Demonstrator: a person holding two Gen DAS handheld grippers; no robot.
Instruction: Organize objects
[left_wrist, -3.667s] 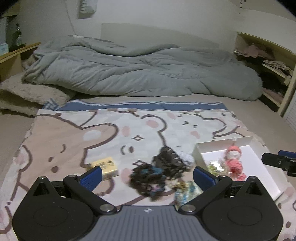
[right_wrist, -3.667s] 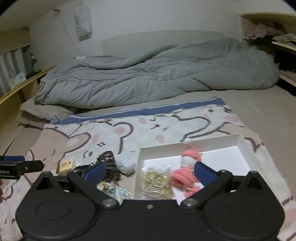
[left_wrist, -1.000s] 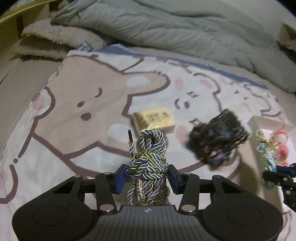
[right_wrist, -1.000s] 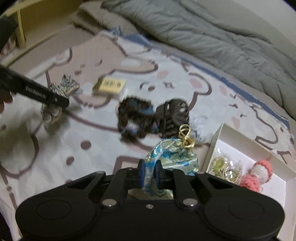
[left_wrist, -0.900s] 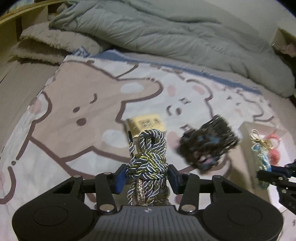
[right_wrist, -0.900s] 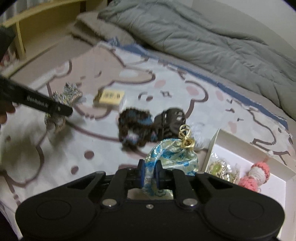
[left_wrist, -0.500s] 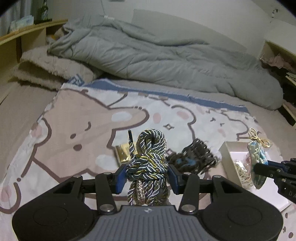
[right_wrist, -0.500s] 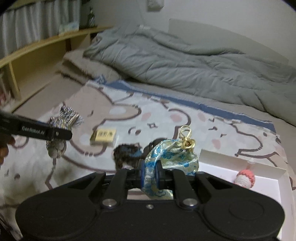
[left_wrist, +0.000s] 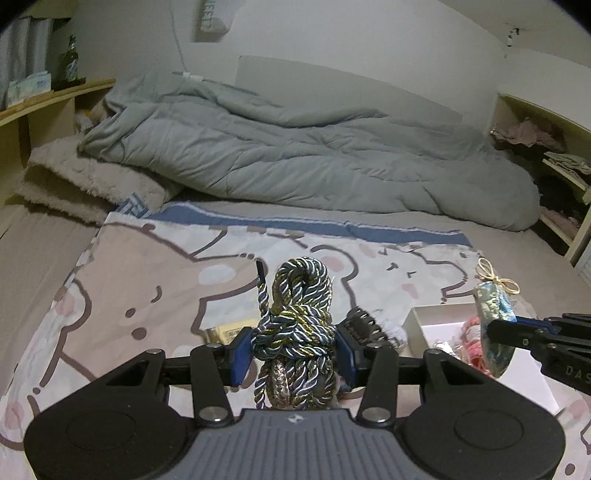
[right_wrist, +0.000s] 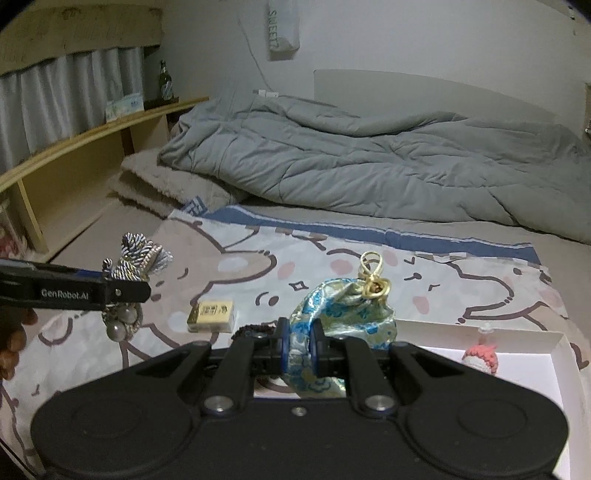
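1. Carry step: the left claw (left_wrist: 293, 345) pinches the knotted cord bundle (left_wrist: 297, 314), lifted at frame centre.
2. The right claw (right_wrist: 297, 341) pinches the brocade pouch (right_wrist: 343, 314) above the white box (right_wrist: 554, 369), lower right.
3. Next, probably lower each over the box and let go.

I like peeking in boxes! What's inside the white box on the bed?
In the white box a pink knitted doll shows, and the left view shows a crinkly packet beside it. The blue pouch and the gripper body hide the rest.
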